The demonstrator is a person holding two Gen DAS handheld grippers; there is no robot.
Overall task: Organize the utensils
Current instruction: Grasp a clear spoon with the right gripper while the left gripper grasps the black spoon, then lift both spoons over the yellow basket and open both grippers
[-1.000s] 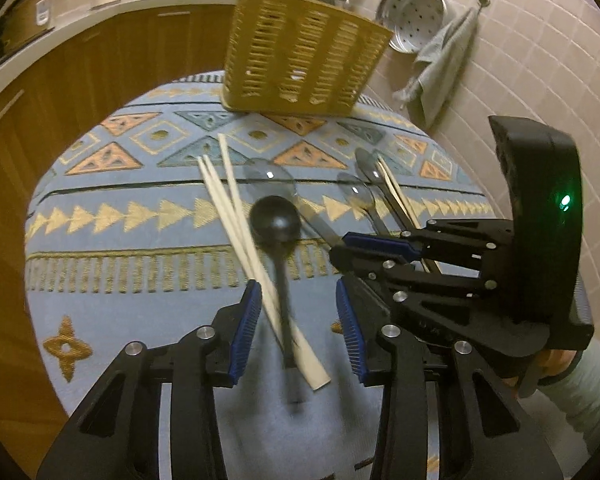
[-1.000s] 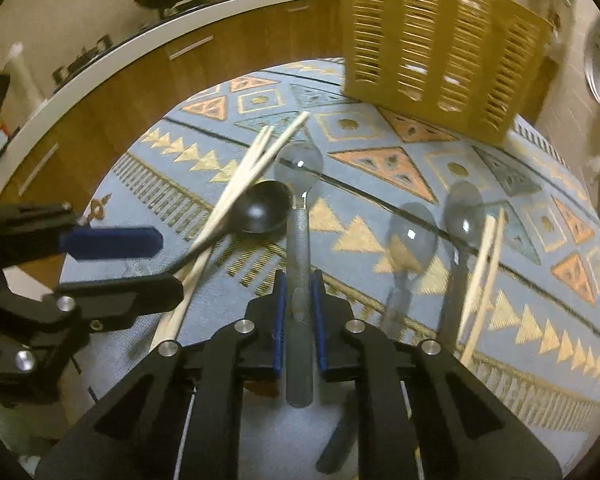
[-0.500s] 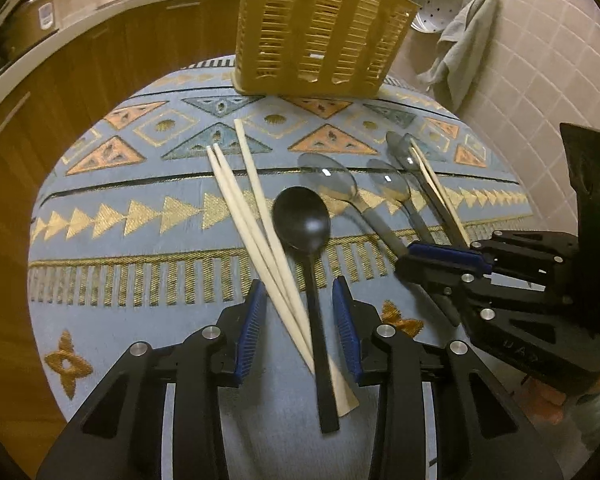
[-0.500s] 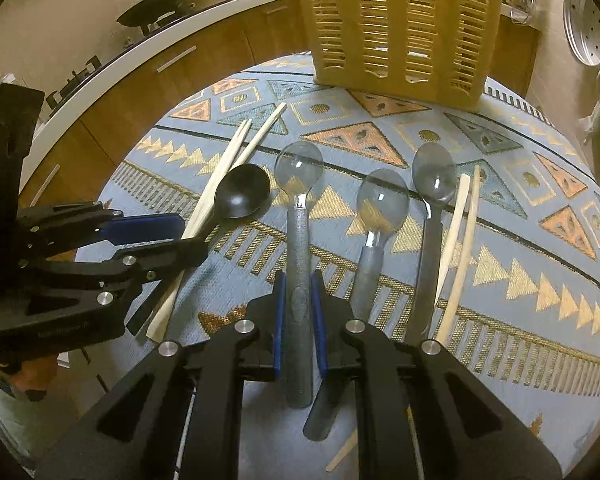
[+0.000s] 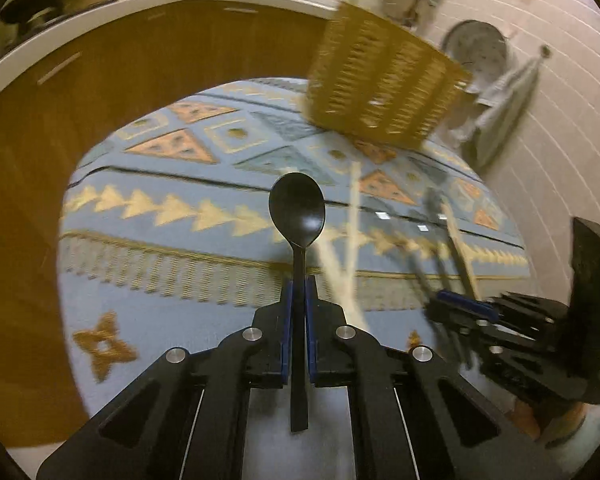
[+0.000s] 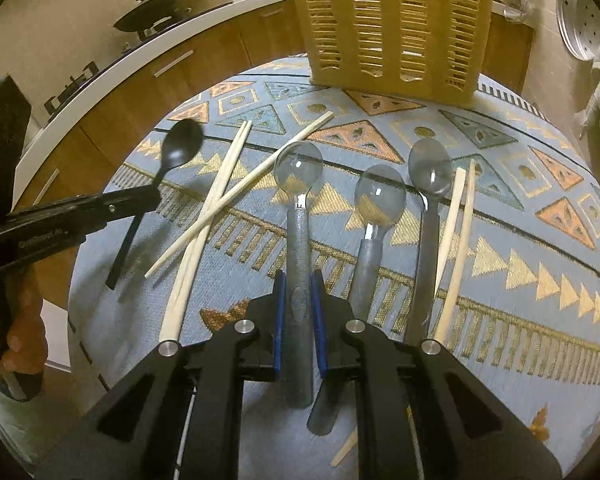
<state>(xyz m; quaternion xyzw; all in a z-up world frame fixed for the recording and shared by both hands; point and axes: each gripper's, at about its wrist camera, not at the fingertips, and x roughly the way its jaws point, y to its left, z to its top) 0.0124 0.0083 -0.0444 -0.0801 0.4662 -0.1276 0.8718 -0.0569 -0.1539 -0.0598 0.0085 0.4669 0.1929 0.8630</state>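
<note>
My left gripper (image 5: 297,300) has just clamped shut on the black spoon (image 5: 298,210), its long axis pointing to twelve o'clock, with the yellow basket (image 5: 384,92) at one o'clock across the cloth, while my right gripper (image 6: 299,312) grips a grey-handled spoon (image 6: 299,240).

Blue patterned woven tablecloth (image 6: 500,280), grey towel hanging on the tiled wall (image 5: 500,120), dark pans on the white counter (image 6: 172,4).

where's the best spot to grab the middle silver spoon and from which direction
Grip the grey handle of the middle silver spoon, coming down from above with jaws across it. It lies flat, bowl toward the basket; the handle is straight and narrow, with gaps to the neighbouring spoons.
</note>
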